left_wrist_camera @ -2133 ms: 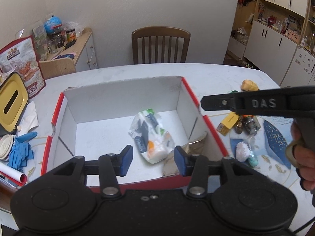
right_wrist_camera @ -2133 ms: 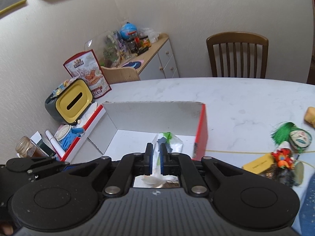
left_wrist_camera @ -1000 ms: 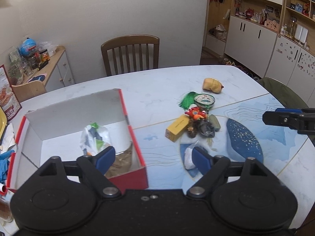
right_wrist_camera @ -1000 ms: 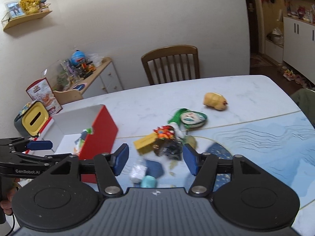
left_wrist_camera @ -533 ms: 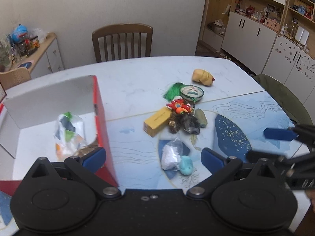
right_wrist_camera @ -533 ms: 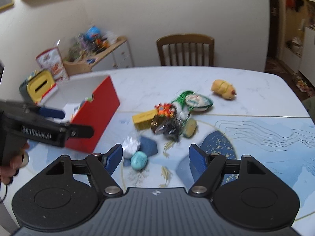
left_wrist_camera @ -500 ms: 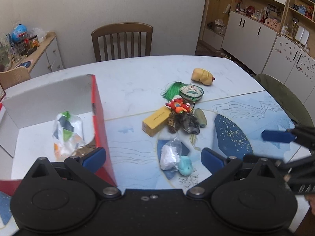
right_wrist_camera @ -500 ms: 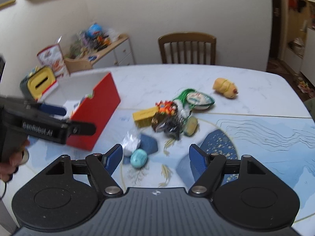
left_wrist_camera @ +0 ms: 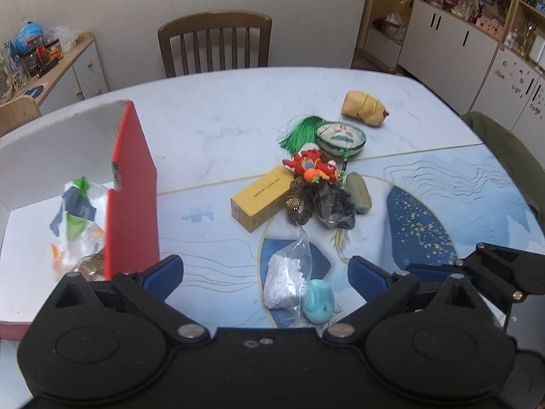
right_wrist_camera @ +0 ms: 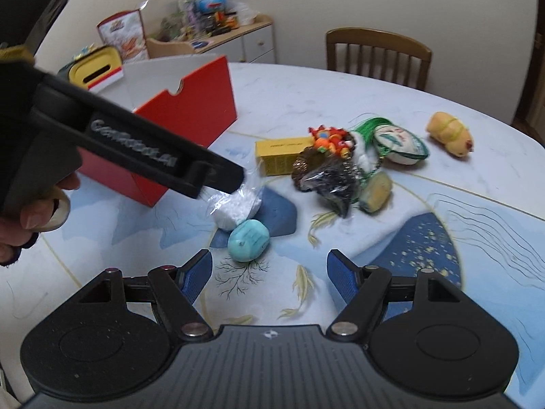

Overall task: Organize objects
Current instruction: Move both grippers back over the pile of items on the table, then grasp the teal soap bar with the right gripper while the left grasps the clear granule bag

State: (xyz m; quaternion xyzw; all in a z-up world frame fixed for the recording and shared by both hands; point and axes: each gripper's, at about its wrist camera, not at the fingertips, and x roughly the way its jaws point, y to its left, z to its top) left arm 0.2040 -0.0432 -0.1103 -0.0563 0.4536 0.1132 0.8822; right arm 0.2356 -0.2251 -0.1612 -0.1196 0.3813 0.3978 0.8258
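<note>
Both claws spread, nothing gripped.
Left gripper [left_wrist_camera: 265, 274] and right gripper [right_wrist_camera: 269, 274] were held above clear plastic bag of white granules [left_wrist_camera: 287, 272] beside red cardboard box [left_wrist_camera: 131, 201], likely for the next pick.

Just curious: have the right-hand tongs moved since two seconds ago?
Yes. The right tongs left the red box and now hover, open, near the teal toy.
</note>
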